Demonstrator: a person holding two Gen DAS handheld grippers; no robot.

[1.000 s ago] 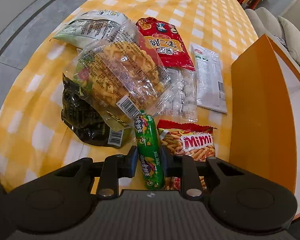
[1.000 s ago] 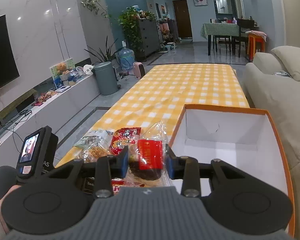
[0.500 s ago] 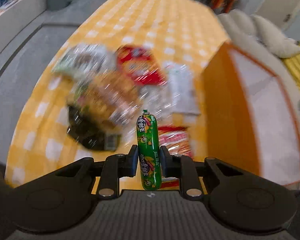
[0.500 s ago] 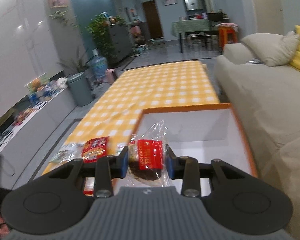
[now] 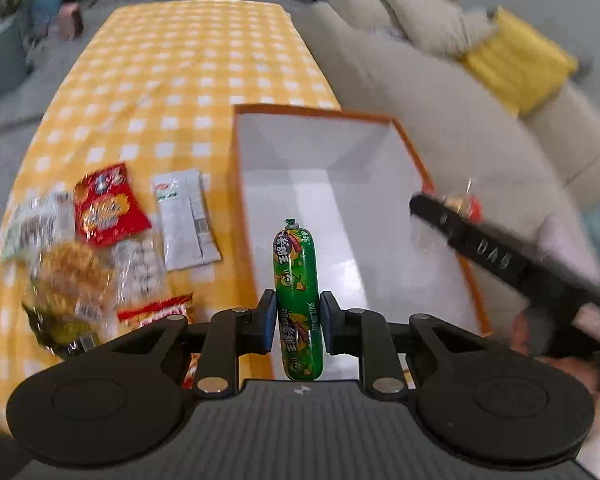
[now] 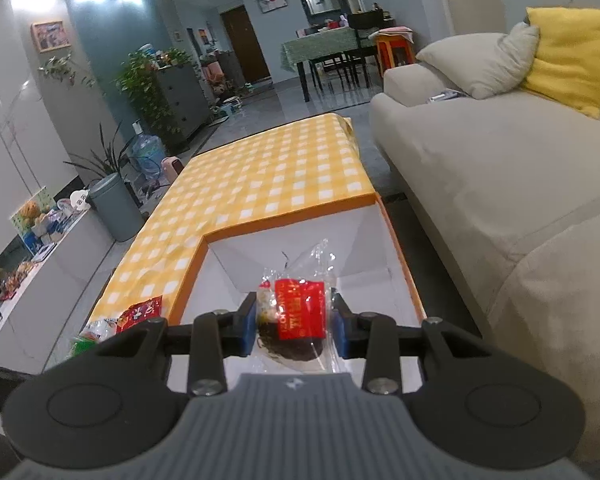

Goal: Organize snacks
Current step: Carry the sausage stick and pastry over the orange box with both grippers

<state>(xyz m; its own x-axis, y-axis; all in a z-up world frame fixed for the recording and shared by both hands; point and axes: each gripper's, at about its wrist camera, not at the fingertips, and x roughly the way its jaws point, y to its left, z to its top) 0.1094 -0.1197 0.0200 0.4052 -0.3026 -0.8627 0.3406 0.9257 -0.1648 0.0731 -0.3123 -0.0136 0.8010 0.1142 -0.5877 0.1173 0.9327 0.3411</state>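
Note:
My left gripper [image 5: 298, 320] is shut on a green sausage stick [image 5: 297, 300], held upright above the left front part of the orange box [image 5: 324, 114] with its white inside. My right gripper [image 6: 295, 330] is shut on a clear packet with a red label [image 6: 298, 314] and a dark snack inside, over the near end of the orange box [image 6: 288, 218]. In the left wrist view the right gripper [image 5: 440, 210] comes in over the box's right wall. Several snack bags lie left of the box, among them a red bag [image 5: 106, 206] and a white packet [image 5: 186, 220].
The yellow checked tablecloth [image 5: 188, 64] stretches away past the box. A beige sofa [image 6: 500, 184] with a yellow cushion [image 6: 572, 60] runs along the right side. A grey bin [image 6: 114, 208] and plants stand on the floor to the left.
My left gripper has lifted the green sausage stick off the table and carried it right, over the box. My right gripper has carried its packet right, above the box's inside.

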